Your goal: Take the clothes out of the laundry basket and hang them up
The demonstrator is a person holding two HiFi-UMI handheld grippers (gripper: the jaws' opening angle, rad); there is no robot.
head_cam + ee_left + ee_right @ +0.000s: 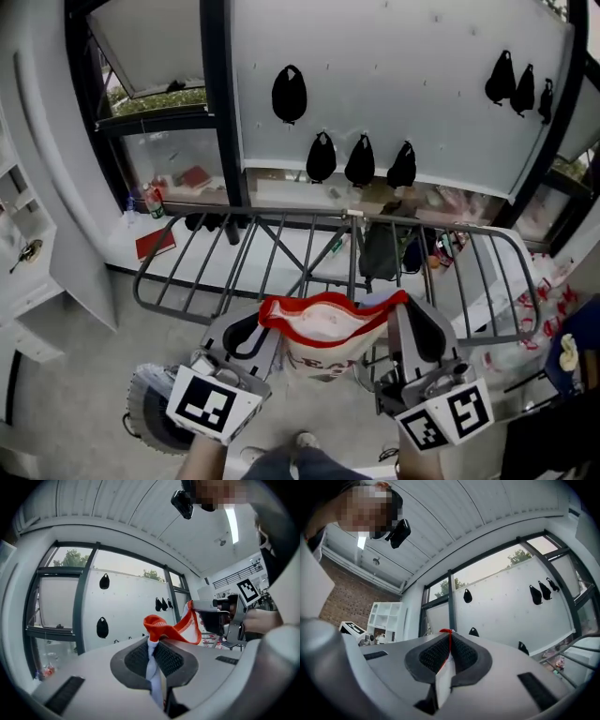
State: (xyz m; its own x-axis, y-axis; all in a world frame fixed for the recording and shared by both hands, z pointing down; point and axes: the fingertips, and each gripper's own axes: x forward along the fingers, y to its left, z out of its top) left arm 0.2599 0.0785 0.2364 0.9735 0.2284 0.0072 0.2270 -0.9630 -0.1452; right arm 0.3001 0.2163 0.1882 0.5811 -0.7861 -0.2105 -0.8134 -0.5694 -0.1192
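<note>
Both hand-held grippers (248, 330) (412, 319) clamped tight on garment (323, 330).

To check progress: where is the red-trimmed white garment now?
Head view, lower centre: the garment hangs stretched between the left gripper and right gripper, in front of the drying rack.

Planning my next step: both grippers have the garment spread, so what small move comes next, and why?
Probably carry the garment forward over the drying rack and lower it. The left gripper and right gripper each pinch its red edge, stretched between them, with the bars just ahead.
</note>
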